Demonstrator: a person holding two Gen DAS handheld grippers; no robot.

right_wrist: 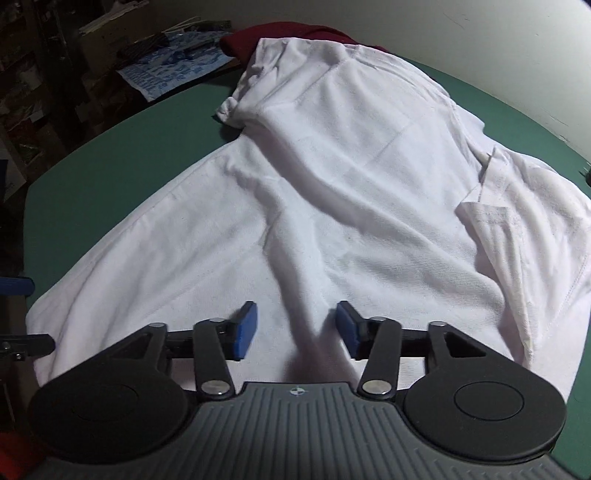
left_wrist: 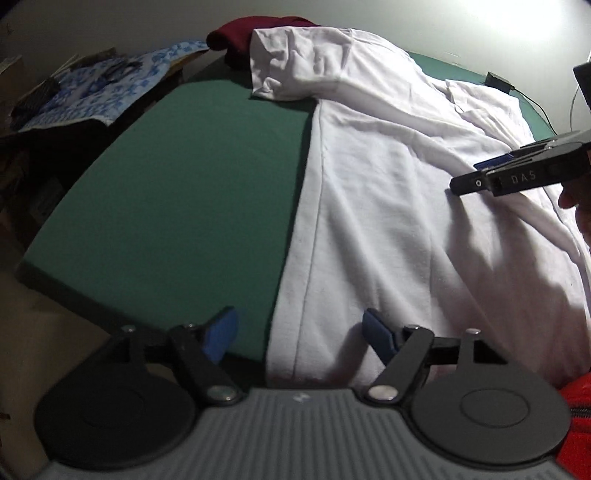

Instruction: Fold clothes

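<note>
— Jaws on both grippers?
— Left gripper [left_wrist: 299, 338] and right gripper [right_wrist: 297, 328] stand apart, gripping nothing; a raised crease runs between the right pair.
— And the white shirt [right_wrist: 332, 192]?
— Spread wrinkled on the green worktop [left_wrist: 177, 192], one sleeve bunched at eleven o'clock against a maroon garment [right_wrist: 280, 33].

A green table [left_wrist: 177, 177] fills the middle of the room. Behind its far edge stands a plain pale wall [right_wrist: 461, 33], brightly lit toward the upper right. Left of the table, a lower dark surface carries a blue-and-white patterned cloth [left_wrist: 110, 88] with dark clutter on top. Farther left of the table, dim shelves [right_wrist: 26, 74] are crowded with indistinct items. Below the table's near left corner shows a patch of tan floor [left_wrist: 44, 332].
</note>
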